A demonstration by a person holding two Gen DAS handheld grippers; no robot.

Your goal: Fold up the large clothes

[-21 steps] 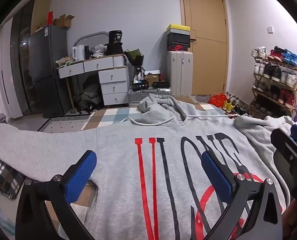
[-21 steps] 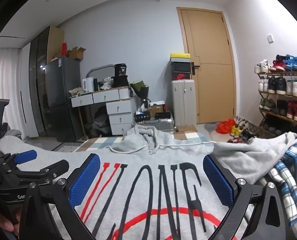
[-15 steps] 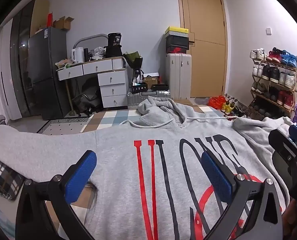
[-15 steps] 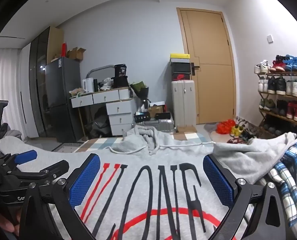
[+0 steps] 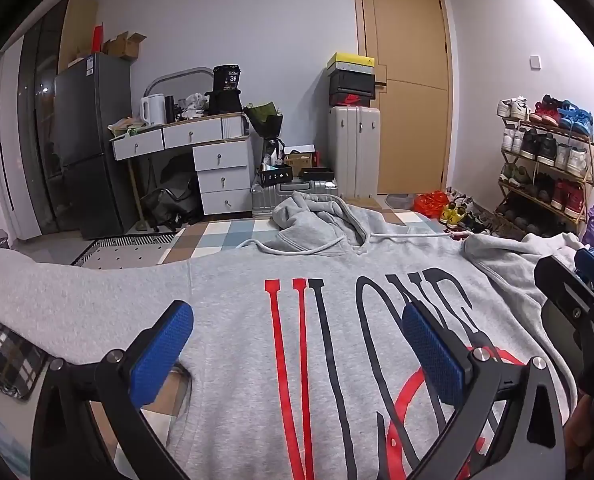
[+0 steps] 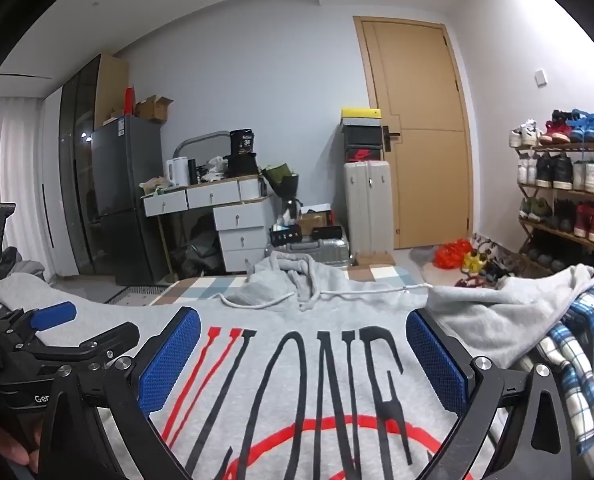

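Note:
A grey hoodie (image 5: 233,320) with red and black lettering lies flat, front up, its hood (image 5: 317,220) at the far end. It also shows in the right wrist view (image 6: 297,360). My left gripper (image 5: 297,344) is open and empty, hovering over the left chest. My right gripper (image 6: 303,356) is open and empty over the right chest. The right sleeve (image 6: 497,312) is bunched at the right; the left sleeve (image 5: 57,292) stretches out to the left. Each gripper shows at the edge of the other's view.
Checked cloth lies under the hoodie at the left (image 5: 5,356) and a blue checked cloth at the right (image 6: 577,360). Beyond stand a desk with drawers (image 5: 201,152), a fridge (image 5: 89,140), a white suitcase (image 5: 353,148), a door (image 5: 405,80) and a shoe rack (image 5: 545,160).
The left gripper's view has shifted slightly, tilting or drawing back a little, so the hoodie sits a bit lower in frame. The right gripper has barely moved. Both stay open.

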